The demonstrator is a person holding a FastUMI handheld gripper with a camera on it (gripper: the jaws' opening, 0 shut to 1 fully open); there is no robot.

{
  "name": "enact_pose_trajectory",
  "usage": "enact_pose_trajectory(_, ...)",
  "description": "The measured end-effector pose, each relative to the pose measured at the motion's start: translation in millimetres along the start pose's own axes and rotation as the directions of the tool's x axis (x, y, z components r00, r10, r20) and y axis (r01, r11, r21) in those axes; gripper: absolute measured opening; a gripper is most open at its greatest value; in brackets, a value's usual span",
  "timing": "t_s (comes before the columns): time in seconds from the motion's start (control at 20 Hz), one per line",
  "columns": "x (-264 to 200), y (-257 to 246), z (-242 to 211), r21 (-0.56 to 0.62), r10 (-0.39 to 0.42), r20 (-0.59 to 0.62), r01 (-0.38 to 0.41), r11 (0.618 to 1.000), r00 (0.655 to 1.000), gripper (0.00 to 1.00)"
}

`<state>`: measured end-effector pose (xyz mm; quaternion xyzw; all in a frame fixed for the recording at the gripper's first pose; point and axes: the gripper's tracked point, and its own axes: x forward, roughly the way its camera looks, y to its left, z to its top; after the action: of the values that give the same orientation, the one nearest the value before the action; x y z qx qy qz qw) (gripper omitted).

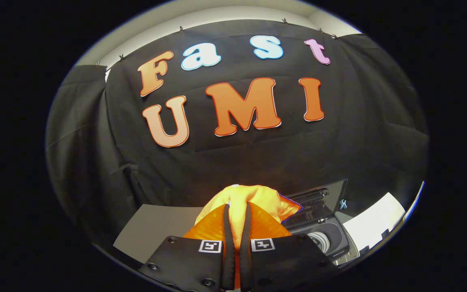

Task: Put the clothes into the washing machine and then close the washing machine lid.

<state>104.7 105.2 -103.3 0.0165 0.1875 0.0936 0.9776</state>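
So the tool (236,211) is squeezed nearly closed on the orange garment (249,198), which bunches up between and just beyond its fingers, lifted off the bench (156,227). Right of the garment: the washing machine (326,239), lid (318,200) up.

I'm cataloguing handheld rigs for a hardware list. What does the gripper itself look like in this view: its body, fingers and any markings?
The handheld two-finger gripper has a wide, flat, matte black body with round screw heads near its corners. Two narrow, slightly curved fingers run forward from it, side by side and close together. Each side of the body carries a small square white tag printed with a black block pattern. No cables are visible.
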Motion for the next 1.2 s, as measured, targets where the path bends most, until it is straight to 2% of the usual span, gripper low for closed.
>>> enact_pose_trajectory(0.3, 0, -68, 16, 0.015, -0.026, 0.023, 0.026, 1.0, 0.999, 0.13)
enact_pose_trajectory(0.7, 20, -152, 3, 0.031, -0.035, -0.007, 0.035, 0.999, 0.999, 0.13)
enact_pose_trajectory(1.2, 68, -205, -66, 0.04, -0.015, -0.133, 0.021, 0.999, 0.991, 0.13)
